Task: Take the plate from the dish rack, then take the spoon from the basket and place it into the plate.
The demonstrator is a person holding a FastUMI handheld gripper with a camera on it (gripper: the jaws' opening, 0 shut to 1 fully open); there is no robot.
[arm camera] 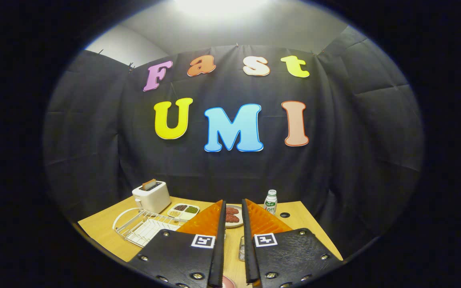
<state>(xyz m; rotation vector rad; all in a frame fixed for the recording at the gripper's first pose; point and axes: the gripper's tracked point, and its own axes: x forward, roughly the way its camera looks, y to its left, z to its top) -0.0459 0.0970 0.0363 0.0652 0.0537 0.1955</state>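
My gripper [233, 202] hovers above the wooden table [102, 228], its fingers a narrow gap apart with nothing pressed between them. The white wire dish rack [142, 228] lies to the left of the fingers and looks empty. In the gap beside the right finger, a small piece of a metal mesh thing [241, 249] shows, perhaps the basket; I cannot make out a spoon. A pinkish rounded rim [229, 282] peeks out low between the finger bases; I cannot tell whether it is the plate.
A white toaster [151, 196] holding a slice stands behind the rack. A divided tray of beans [183, 211] sits next to it. Just beyond the fingertips is a small dish with red pieces [233, 216]. A small white bottle [270, 201] stands at the back right.
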